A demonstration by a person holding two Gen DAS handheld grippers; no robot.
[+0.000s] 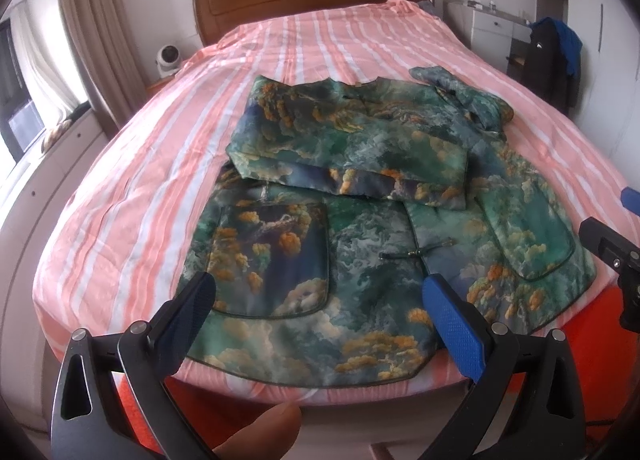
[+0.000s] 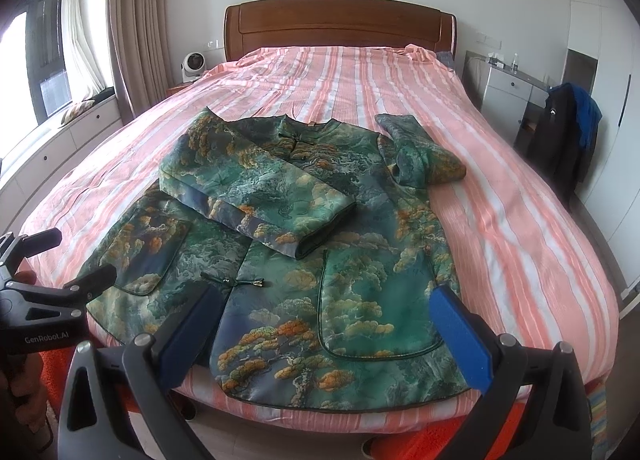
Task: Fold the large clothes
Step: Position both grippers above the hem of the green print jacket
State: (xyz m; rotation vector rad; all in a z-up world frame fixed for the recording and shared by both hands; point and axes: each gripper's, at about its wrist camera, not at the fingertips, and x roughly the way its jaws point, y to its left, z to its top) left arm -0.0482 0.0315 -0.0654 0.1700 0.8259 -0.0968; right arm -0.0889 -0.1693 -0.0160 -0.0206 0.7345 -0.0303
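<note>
1. The green printed jacket (image 2: 320, 260) lies flat on the bed (image 2: 500, 220), front up, its hem at the foot edge, well away from the headboard (image 2: 340, 26).
2. One sleeve (image 2: 256, 196) is folded across the jacket's chest; the other sleeve (image 2: 420, 152) lies bunched at the jacket's far shoulder.
3. The left hand-held gripper (image 1: 316, 300) hovers above the jacket's hem, jaws spread wide, gripping nothing.
4. The right hand-held gripper (image 2: 324, 312) hangs over the same hem, likewise wide apart and empty.
</note>
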